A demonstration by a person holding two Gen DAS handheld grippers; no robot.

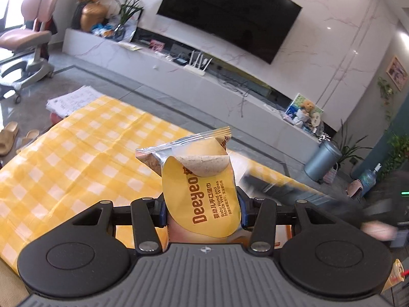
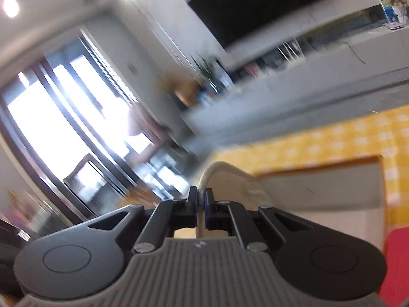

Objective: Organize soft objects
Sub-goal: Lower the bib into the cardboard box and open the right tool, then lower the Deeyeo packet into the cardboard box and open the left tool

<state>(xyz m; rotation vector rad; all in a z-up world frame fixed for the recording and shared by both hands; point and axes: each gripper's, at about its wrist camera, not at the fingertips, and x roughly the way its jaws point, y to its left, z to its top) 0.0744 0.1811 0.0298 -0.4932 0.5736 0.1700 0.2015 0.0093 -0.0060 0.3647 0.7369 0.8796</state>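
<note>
Left gripper: jaws closed on a pack of baby wet wipes, pressing its two sides
Wipes pack: yellow label with brown lettering, silvery crimped top edge pointing away from the camera, sticker flap peeled and curled back near the top; held up in the air above the table
Table: covered by a yellow and white checked cloth; the left view shows a broad, bare stretch of it under and beyond the pack
Right gripper: jaws pinched nearly together on the edge of a cream cloth item, which bulges out past the fingertips; what kind of item it is cannot be told
Right view only: a grey tray or box with an orange rim on the checked cloth just right of the cloth item, a red surface at the lower right corner, a bright window on the left; most of this view is blurred
Left view only: sharp room background with a wall television, a long white low cabinet, a pink chair, a stack of papers at the table's far end, sandals on the floor
Both views: television and cabinet, seen tilted in the right view
</note>
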